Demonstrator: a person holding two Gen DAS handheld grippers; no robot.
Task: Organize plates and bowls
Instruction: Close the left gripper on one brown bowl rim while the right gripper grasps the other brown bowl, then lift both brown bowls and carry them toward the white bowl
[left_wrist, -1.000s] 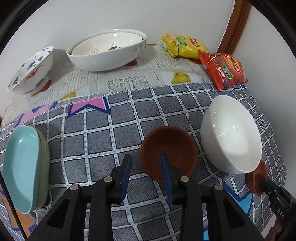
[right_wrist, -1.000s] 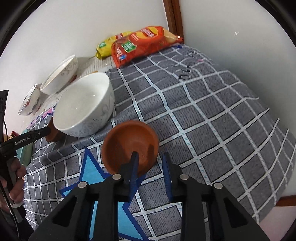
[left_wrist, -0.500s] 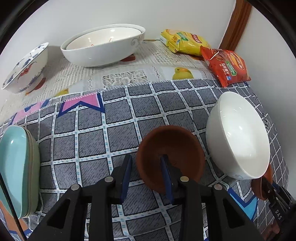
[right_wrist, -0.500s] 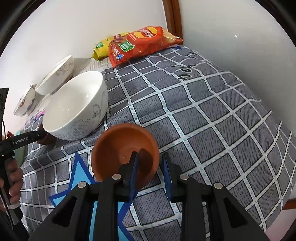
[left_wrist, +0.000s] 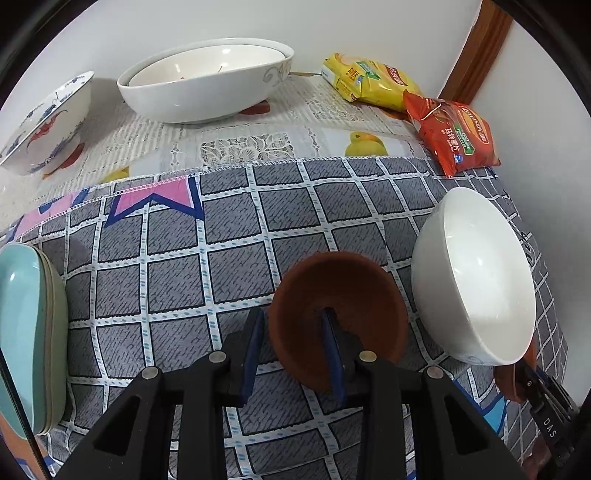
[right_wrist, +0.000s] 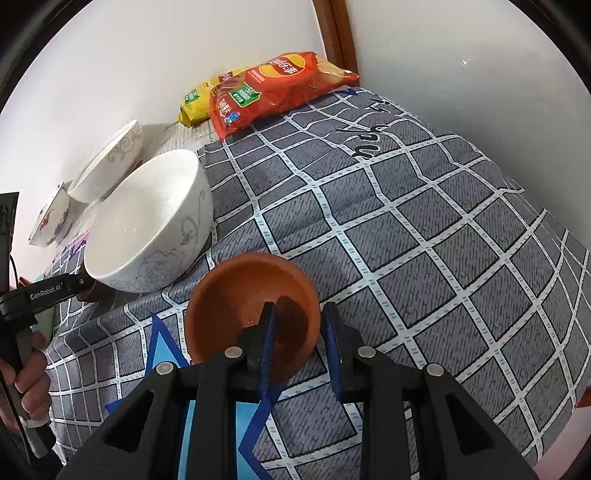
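Note:
My left gripper (left_wrist: 291, 332) is shut on the near rim of a small brown clay bowl (left_wrist: 343, 295), held just above the checked cloth. My right gripper (right_wrist: 301, 325) is shut on the rim of a second brown clay bowl (right_wrist: 243, 295), one finger inside it. A white bowl (left_wrist: 476, 273) stands between the two clay bowls; it also shows in the right wrist view (right_wrist: 155, 221). The right gripper and its bowl peek out from behind the white bowl in the left wrist view (left_wrist: 517, 380).
Two nested large white bowls (left_wrist: 207, 77) and a blue-and-red patterned bowl (left_wrist: 44, 122) stand at the back. Stacked teal plates (left_wrist: 26, 332) lie at the left edge. Yellow (left_wrist: 369, 81) and red (left_wrist: 454, 133) snack bags lie at the back right corner.
Both grippers have shifted a little with their clay bowls. The left one has come closer to the white bowl, and the right one has tilted its bowl up.

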